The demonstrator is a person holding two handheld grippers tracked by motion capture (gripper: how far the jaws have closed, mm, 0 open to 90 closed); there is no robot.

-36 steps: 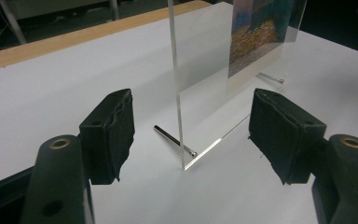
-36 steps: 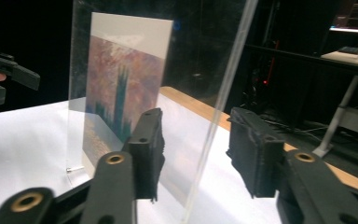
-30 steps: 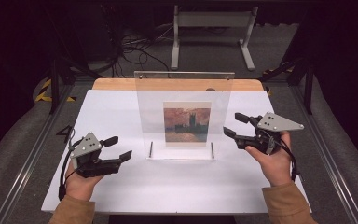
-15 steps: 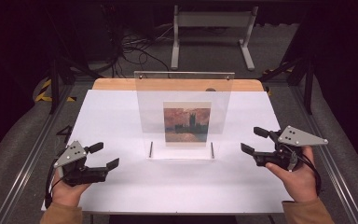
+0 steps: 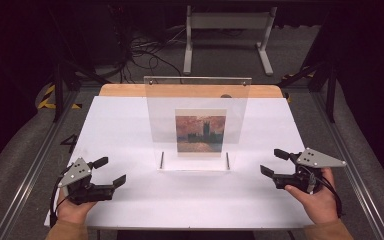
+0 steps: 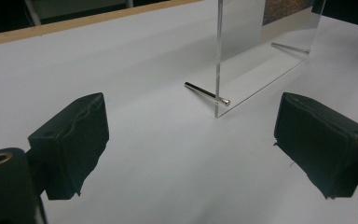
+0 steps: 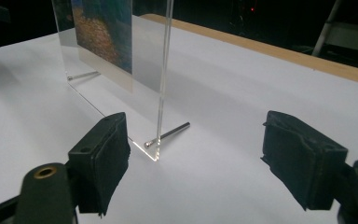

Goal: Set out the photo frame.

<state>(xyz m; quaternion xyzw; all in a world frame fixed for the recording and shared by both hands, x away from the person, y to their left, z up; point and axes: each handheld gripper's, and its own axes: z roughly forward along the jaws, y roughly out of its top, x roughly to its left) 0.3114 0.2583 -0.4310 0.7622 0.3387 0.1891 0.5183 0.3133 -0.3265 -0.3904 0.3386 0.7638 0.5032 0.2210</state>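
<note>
At the middle of the white table top (image 5: 130, 125), a clear acrylic picture frame (image 5: 198, 100) is standing upright on two thin metal pins (image 6: 206, 93), with a small print of a building against a reddish sky (image 5: 200, 131) sandwiched in it. Both grippers are sitting well apart from it, low over the near edge of the table, one off each bottom corner. The left gripper (image 5: 105, 171) is standing wide open with nothing between its jaws, which have just been opening; the right gripper (image 5: 275, 162) is doing the same, likewise empty. Judging from this, the frame is already standing on its own and the hands are drawing clear of it. To finish well, each hand should be backing straight away from its corner, keeping the pads (image 7: 103, 161) off the protruding pins and the panel edge, since a light knock there could probably tip or slide the whole stand.
</note>
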